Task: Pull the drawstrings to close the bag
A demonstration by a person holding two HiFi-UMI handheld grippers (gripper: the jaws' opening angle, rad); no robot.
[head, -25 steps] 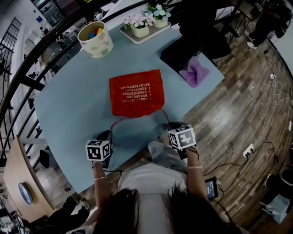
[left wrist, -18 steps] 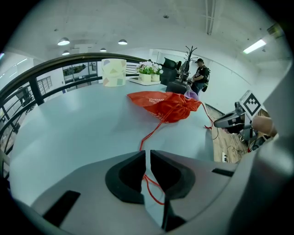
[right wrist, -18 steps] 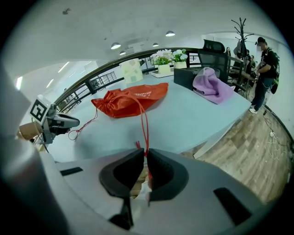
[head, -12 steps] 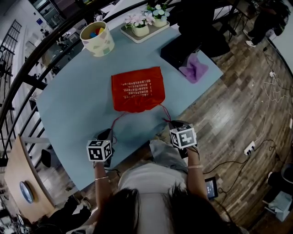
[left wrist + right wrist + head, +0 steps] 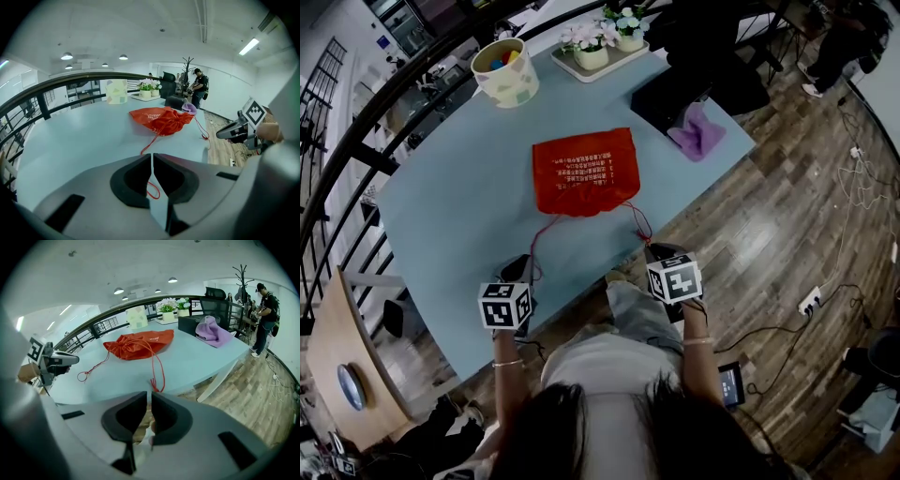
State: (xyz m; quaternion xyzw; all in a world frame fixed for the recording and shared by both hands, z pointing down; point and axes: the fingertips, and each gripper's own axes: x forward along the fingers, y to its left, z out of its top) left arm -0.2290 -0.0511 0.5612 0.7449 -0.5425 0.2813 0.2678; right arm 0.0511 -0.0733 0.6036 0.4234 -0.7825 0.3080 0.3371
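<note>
Left gripper [image 5: 151,155] pinches thin red drawstring [image 5: 149,144] — puckered bag [image 5: 161,119].

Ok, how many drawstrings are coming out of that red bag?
2. The left drawstring runs from the red bag's gathered mouth into the shut left tool. The right drawstring runs from it into the shut right tool. None looks hidden.

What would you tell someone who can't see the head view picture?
A red bag lies on a blue table, and its two red strings lead to the left gripper and right gripper, each shut on one. Behind it are a cup, potted flowers and a purple cloth.
</note>
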